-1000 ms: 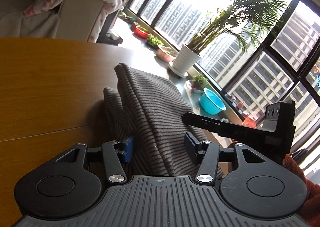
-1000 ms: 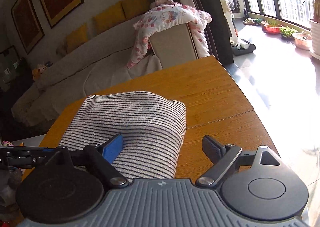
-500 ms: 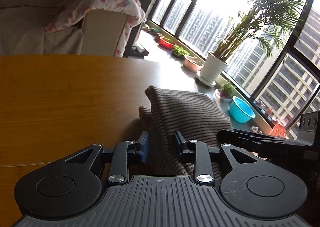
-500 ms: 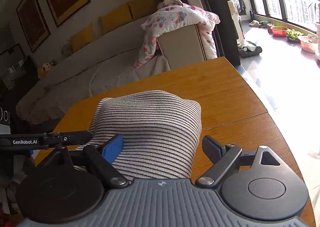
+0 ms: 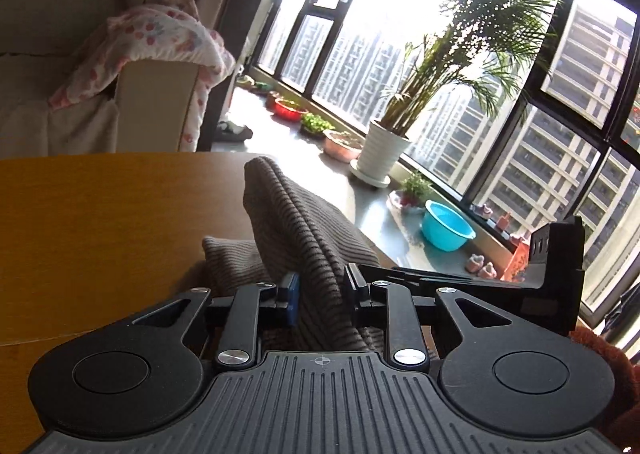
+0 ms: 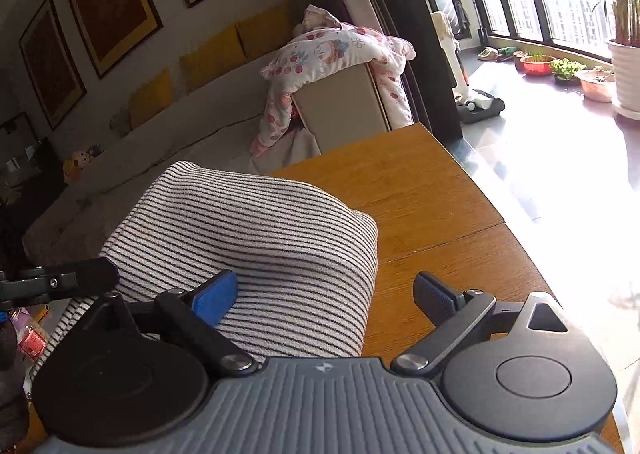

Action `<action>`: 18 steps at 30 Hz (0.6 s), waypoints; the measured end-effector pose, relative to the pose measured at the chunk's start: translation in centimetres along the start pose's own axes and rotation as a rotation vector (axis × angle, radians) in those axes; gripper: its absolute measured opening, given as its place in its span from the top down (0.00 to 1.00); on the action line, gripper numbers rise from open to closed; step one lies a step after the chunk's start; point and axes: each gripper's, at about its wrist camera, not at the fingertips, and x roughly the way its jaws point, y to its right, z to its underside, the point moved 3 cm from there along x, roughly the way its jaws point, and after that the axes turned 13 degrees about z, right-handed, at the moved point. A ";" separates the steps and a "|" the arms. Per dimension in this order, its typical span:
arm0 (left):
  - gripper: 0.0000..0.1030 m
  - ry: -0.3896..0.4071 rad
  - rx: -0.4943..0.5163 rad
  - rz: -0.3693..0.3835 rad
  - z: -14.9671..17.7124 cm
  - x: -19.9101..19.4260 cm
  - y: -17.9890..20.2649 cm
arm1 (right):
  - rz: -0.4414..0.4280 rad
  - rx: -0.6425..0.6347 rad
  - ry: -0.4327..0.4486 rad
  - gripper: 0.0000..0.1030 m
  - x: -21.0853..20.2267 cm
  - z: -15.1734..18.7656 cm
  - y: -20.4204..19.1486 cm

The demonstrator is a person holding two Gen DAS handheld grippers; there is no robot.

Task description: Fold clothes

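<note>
A grey garment with thin dark stripes (image 5: 296,222) lies folded on the wooden table (image 5: 100,222). My left gripper (image 5: 322,294) is shut on a thick fold of it and holds that edge raised. In the right wrist view the same garment (image 6: 256,238) is a broad bundle under the fingers. My right gripper (image 6: 324,294) is open, with its blue left pad (image 6: 214,296) resting on the cloth and its right pad (image 6: 434,294) over bare table. The right gripper's body shows at the right of the left wrist view (image 5: 552,278).
A sofa arm with a flowered quilt (image 6: 336,50) stands past the table's far edge. The table's right edge (image 6: 516,230) drops to a sunlit floor with a potted palm (image 5: 384,150), small pots and a turquoise basin (image 5: 446,230). Red-brown cloth (image 5: 608,366) lies at my right.
My left gripper has closed from open onto the garment's fold and lifted it. My right gripper has stayed open over the cloth, shifting slightly.
</note>
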 end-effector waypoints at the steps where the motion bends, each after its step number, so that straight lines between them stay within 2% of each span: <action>1: 0.83 0.000 0.007 -0.011 -0.2 0.1 -0.1 | 0.001 0.001 0.000 0.07 0.0 0.0 0.0; 5: 0.82 -0.071 -0.010 -0.151 1.6 1.6 -3.1 | 0.001 -0.013 -0.008 0.07 0.2 0.3 -0.4; 7: 0.80 -0.077 -0.029 -0.174 2.5 1.8 -4.2 | -0.009 -0.023 -0.006 0.07 0.1 0.3 -0.7; 11: 0.78 -0.064 -0.026 -0.148 1.7 1.5 -4.4 | -0.038 -0.022 -0.006 0.07 0.1 -0.2 -1.1; 13: 0.78 -0.047 -0.051 -0.099 1.1 1.4 -4.5 | -0.058 0.001 -0.015 0.07 0.3 -0.2 -1.0; 16: 0.59 -0.029 -0.107 -0.043 0.4 1.6 -5.4 | -0.060 0.006 -0.023 0.07 0.6 0.3 -1.0; 18: 0.59 -0.030 -0.123 -0.036 -0.1 2.2 -6.0 | -0.053 -0.006 -0.024 0.07 0.9 0.7 -1.1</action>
